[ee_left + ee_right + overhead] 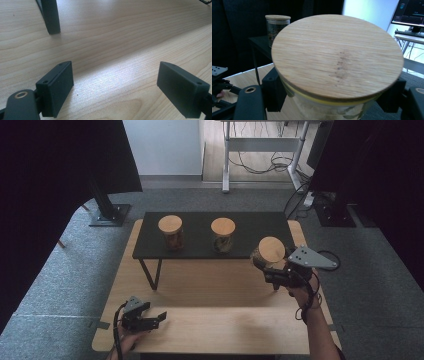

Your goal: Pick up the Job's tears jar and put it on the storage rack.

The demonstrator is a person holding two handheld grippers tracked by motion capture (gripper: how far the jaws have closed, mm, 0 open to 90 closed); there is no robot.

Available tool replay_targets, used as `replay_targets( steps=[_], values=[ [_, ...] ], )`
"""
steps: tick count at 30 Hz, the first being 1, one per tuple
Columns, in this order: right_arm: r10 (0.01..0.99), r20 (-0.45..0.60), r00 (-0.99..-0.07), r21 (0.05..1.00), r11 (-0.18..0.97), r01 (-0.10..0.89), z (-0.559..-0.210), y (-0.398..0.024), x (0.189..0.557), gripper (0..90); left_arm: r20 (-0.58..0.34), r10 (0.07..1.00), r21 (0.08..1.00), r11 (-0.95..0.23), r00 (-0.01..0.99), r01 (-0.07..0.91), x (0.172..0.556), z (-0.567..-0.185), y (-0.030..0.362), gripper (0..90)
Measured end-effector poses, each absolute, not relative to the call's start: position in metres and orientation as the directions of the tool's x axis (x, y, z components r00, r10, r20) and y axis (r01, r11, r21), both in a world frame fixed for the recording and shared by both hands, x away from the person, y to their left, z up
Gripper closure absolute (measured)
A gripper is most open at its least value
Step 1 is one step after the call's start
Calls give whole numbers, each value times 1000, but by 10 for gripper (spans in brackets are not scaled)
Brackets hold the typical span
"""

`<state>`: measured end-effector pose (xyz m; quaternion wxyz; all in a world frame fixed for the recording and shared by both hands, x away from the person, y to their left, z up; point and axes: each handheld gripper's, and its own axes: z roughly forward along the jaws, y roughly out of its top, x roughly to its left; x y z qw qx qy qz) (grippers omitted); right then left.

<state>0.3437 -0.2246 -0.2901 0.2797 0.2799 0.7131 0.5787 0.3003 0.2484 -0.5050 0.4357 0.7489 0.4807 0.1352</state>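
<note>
Two lidded jars (pixel 171 233) (pixel 223 234) already stand on the black shelf (pixel 250 220). Your right tool (pixel 272 266) is clamped on the third jar (pixel 270 252), tilted beside the shelf's right end, unplaced. Your left tool (pixel 150 319) rests spread apart on the counter (pixel 215 320).

Two black handheld tools, bare forearms.

The right tool (pixel 270 265) is matte black, topped by a grey three-cornered plate (pixel 311 257) with small dark holes; a black cable (pixel 306 307) loops past a dark wristband. The left tool (pixel 159 317) has blocky rectangular black pads (pixel 60 87) with recessed screw holes, a brass-ringed pivot (pixel 21 94) and a trailing black cable.
</note>
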Motion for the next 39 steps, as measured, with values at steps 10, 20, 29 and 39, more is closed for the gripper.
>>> replay_targets(
  steps=[10, 20, 29, 39],
  values=[
    [727, -87, -681, 978, 193, 81, -287, -225, 355, 248, -217, 837, 781, -159, 502, 604, 300, -505, 248, 132],
    [746, -85, -660, 974, 203, 105, -287, -226, 373, 248, -221, 835, 783, -156, 504, 603, 300, -505, 249, 133],
    [766, -81, -638, 970, 208, 127, -289, -229, 389, 248, -225, 834, 782, -154, 504, 604, 300, -505, 249, 132],
    [776, -77, -626, 968, 208, 139, -291, -228, 402, 248, -224, 833, 782, -156, 506, 604, 300, -505, 249, 133]
  ],
)
